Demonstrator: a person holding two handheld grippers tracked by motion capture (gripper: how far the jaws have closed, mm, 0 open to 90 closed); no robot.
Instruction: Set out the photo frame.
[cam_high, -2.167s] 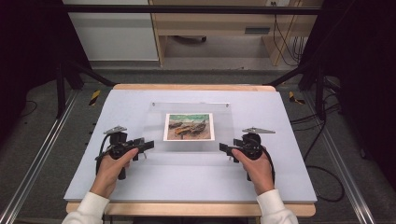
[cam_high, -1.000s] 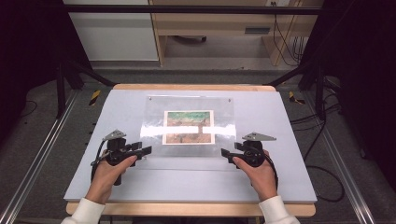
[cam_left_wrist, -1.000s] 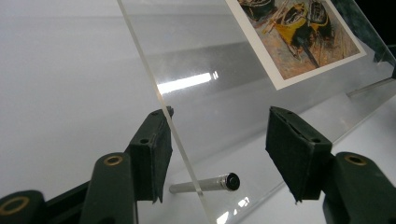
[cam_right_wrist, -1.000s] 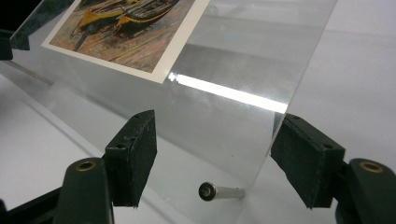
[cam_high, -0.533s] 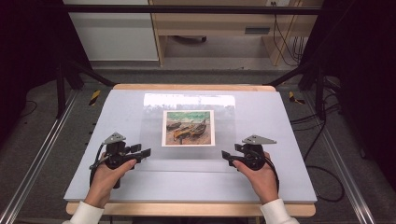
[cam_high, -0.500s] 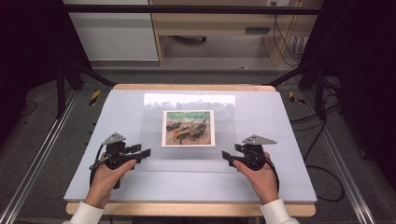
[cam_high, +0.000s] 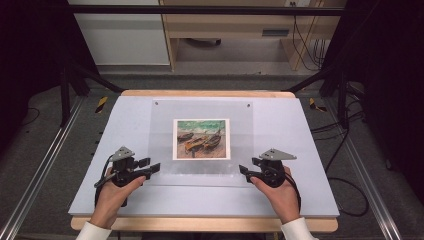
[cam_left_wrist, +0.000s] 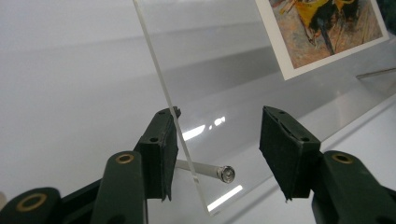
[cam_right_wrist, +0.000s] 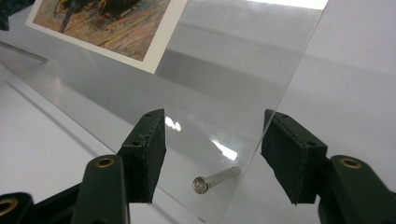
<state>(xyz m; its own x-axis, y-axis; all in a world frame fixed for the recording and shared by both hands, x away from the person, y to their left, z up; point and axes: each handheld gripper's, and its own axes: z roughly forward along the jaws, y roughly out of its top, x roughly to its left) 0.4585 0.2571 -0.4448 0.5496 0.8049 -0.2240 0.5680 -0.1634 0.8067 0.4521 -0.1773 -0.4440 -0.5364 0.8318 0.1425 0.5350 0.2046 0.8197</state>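
A clear acrylic panel (cam_high: 164, 125) lies on the pale blue table (cam_high: 300, 150) with a print of beached boats (cam_high: 201, 138) at its middle. My left gripper (cam_high: 151, 166) stands at the panel's near left corner and my right gripper (cam_high: 244, 171) at its near right corner. In the left gripper view the sheet's edge (cam_left_wrist: 173, 116) runs beside one pad (cam_left_wrist: 161, 149), with the other pad well apart. In the right gripper view the corner (cam_right_wrist: 243, 149) sits between wide jaws without contact. Both pairs of jaws have just been closing. A metal standoff pin (cam_left_wrist: 223, 173) (cam_right_wrist: 201, 184) shows under each corner.
Two small holes (cam_high: 248, 105) mark the panel's far corners. Behind the table stand a white cabinet (cam_high: 120, 35) and a wooden shelf unit (cam_high: 235, 25). Cables (cam_high: 345, 130) hang off the right side. Metal rails (cam_high: 40, 170) run along both sides on the floor.
The panel has swung from a steep tilt to lying nearly flat, its far edge now near the table's back. Both hands drew toward the near table edge, and both jaws narrowed.
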